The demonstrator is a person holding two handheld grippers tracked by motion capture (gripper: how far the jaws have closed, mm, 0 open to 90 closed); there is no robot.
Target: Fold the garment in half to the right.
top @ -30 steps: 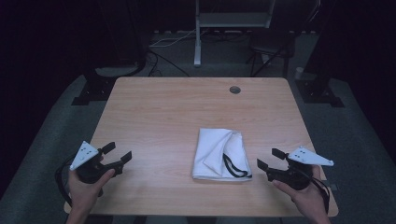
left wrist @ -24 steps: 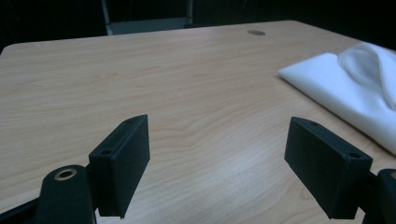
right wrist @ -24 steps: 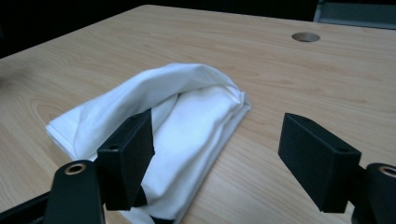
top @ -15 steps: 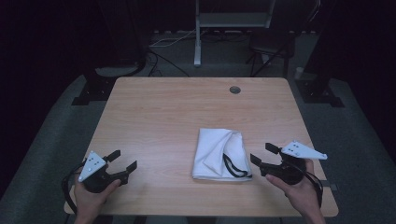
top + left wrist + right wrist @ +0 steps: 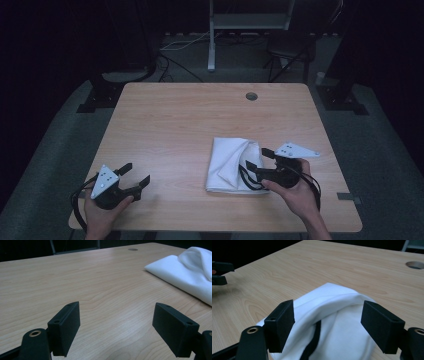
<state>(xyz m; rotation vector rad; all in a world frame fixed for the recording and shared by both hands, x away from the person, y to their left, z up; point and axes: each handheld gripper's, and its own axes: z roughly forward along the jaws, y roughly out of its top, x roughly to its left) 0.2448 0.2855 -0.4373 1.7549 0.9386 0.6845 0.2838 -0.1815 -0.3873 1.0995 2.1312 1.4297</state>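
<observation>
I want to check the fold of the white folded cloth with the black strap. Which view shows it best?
The high view: the white folded cloth with the black strap shows nearly whole on the table. The right gripper view sees it close, cut off below. The left gripper view catches one corner.

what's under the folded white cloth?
The folded white cloth lies flat on the light wooden table. A black strap shows along its near edge, between the layers. Anything else beneath or inside the folds is covered.
</observation>
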